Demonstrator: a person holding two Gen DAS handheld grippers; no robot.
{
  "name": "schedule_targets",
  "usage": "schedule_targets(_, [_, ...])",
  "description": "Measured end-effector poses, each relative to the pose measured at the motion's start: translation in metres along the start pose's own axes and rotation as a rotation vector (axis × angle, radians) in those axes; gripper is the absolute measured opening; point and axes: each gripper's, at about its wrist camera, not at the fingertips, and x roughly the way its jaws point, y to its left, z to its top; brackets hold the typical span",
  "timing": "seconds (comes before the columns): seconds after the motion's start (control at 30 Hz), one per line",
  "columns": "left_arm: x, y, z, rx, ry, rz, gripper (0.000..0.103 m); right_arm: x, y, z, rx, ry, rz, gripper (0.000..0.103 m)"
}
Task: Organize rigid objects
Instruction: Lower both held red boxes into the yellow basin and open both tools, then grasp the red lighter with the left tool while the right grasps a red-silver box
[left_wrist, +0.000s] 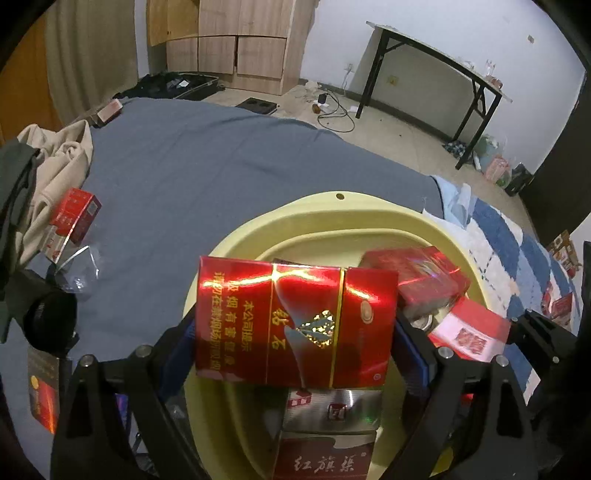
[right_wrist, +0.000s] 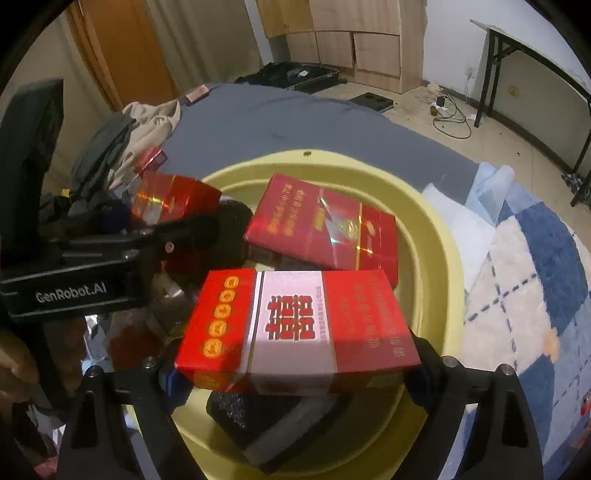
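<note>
One yellow basin (right_wrist: 436, 236) sits on the bed. Two hand-held grippers each hold one red box: the diamond-print box (left_wrist: 295, 325) and the red-and-white box (right_wrist: 295, 332). At least four more boxes lie in the basin, and one red box (left_wrist: 75, 214) rests on the bed beside it.

"GenRobot.AI" marks the left hand-held gripper (right_wrist: 177, 229); "红旗渠" a red pack (left_wrist: 325, 461); "钻石" another pack (left_wrist: 295, 321).
</note>
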Motion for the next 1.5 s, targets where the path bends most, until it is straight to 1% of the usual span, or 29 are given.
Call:
schedule_targets(0.03, [-0.002,-0.002,0.001,0.007,-0.003,0.008,0.092,-0.001,0.001,-0.002,-0.004,-0.004,0.004,0.095])
schedule_targets(0.07, [-0.004,-0.004,0.002,0.013,-0.007,0.013,0.094,-0.003,0.002,-0.003,-0.009,-0.011,0.009,0.1])
schedule_targets(0.1, [-0.008,-0.006,0.002,0.015,-0.016,0.014,0.1,-0.007,0.004,-0.005,-0.016,-0.024,0.017,0.103])
schedule_targets(0.13, [-0.013,-0.007,0.003,0.011,-0.031,0.013,0.103,-0.011,0.004,-0.007,-0.022,-0.031,0.024,0.103])
schedule_targets(0.3, [-0.047,-0.02,0.01,-0.006,-0.09,-0.017,0.103,-0.049,0.008,-0.024,-0.072,-0.099,0.029,0.103])
schedule_targets(0.4, [-0.066,-0.041,0.009,0.022,-0.103,-0.052,0.103,-0.081,-0.001,-0.046,-0.065,-0.147,0.045,0.103])
schedule_targets(0.47, [-0.08,-0.062,0.004,0.064,-0.122,-0.067,0.103,-0.103,-0.011,-0.065,-0.061,-0.175,0.045,0.103])
schedule_targets(0.53, [-0.089,-0.088,-0.002,0.119,-0.125,-0.096,0.103,-0.127,-0.025,-0.087,-0.06,-0.2,0.034,0.103])
schedule_targets(0.63, [-0.099,-0.126,-0.013,0.208,-0.124,-0.152,0.103,-0.163,-0.055,-0.12,-0.059,-0.221,-0.03,0.103])
schedule_targets(0.73, [-0.103,-0.159,-0.025,0.299,-0.11,-0.204,0.103,-0.192,-0.09,-0.145,-0.044,-0.235,-0.094,0.103])
schedule_targets(0.83, [-0.105,-0.186,-0.036,0.399,-0.11,-0.267,0.103,-0.216,-0.132,-0.17,-0.063,-0.253,-0.195,0.103])
schedule_targets(0.87, [-0.102,-0.192,-0.038,0.419,-0.104,-0.268,0.103,-0.22,-0.143,-0.175,-0.064,-0.255,-0.217,0.103])
schedule_targets(0.9, [-0.097,-0.201,-0.04,0.439,-0.089,-0.258,0.103,-0.225,-0.164,-0.184,-0.053,-0.255,-0.245,0.103])
schedule_targets(0.97, [-0.086,-0.211,-0.041,0.454,-0.067,-0.244,0.103,-0.229,-0.194,-0.194,-0.021,-0.246,-0.267,0.103])
schedule_targets(1.07, [-0.067,-0.224,-0.043,0.463,-0.026,-0.252,0.103,-0.229,-0.221,-0.198,0.003,-0.254,-0.249,0.103])
schedule_targets(1.13, [-0.055,-0.235,-0.044,0.489,-0.008,-0.255,0.103,-0.223,-0.229,-0.197,0.003,-0.257,-0.238,0.103])
schedule_targets(1.17, [-0.051,-0.241,-0.045,0.505,-0.004,-0.26,0.103,-0.218,-0.232,-0.196,-0.003,-0.253,-0.213,0.103])
schedule_targets(1.23, [-0.04,-0.254,-0.045,0.538,0.005,-0.284,0.103,-0.207,-0.233,-0.193,-0.034,-0.239,-0.193,0.103])
schedule_targets(1.3, [-0.029,-0.265,-0.043,0.547,0.019,-0.301,0.103,-0.197,-0.241,-0.194,-0.061,-0.217,-0.18,0.103])
schedule_targets(1.4, [-0.009,-0.284,-0.041,0.543,0.04,-0.315,0.103,-0.174,-0.25,-0.187,-0.08,-0.196,-0.197,0.103])
schedule_targets(1.5, [0.004,-0.3,-0.04,0.554,0.04,-0.336,0.103,-0.156,-0.262,-0.182,-0.07,-0.192,-0.196,0.103])
